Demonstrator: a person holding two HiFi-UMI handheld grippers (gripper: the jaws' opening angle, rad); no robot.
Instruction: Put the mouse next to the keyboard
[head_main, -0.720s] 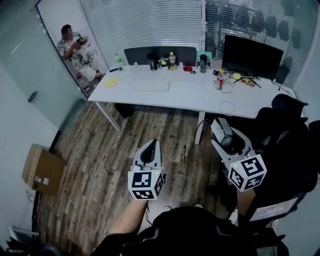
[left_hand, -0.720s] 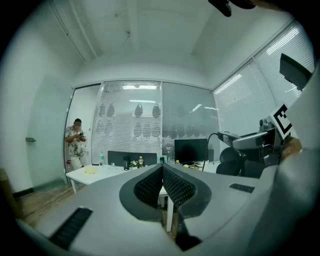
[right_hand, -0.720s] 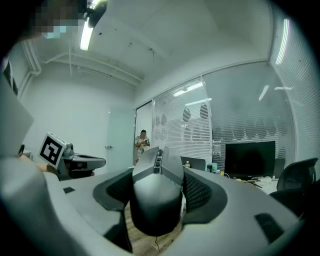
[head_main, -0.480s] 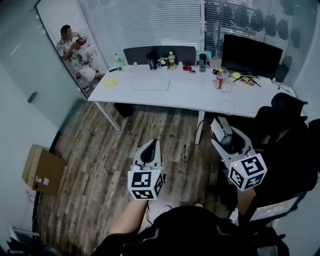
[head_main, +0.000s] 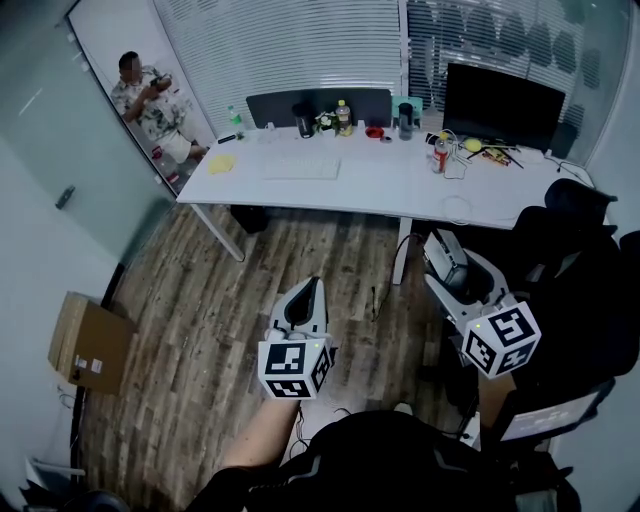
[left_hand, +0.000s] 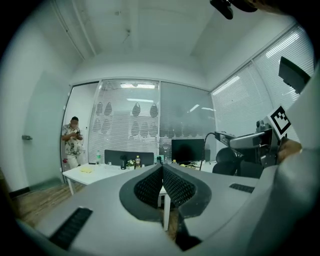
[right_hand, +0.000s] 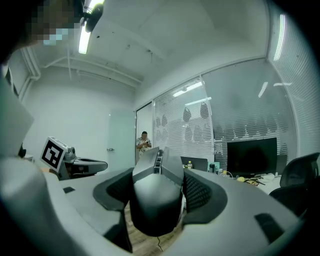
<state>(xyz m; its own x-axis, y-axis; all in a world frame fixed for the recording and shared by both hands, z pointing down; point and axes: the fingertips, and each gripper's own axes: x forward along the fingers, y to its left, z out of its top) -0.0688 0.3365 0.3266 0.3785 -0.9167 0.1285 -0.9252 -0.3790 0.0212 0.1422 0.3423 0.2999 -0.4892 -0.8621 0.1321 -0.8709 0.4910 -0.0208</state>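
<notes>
One dark grey hard-plastic mouse sits clamped by its sides in the right tool, lower right of frame, well apart from the flat white keyboard on the white worktop. Probably light, rigid, slick: a side grip suits. The left tool is closed, empty.

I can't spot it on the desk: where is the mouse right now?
The dark grey computer mouse is clamped in the right tongs, at the head view's right, still short of the long white desk.
</notes>
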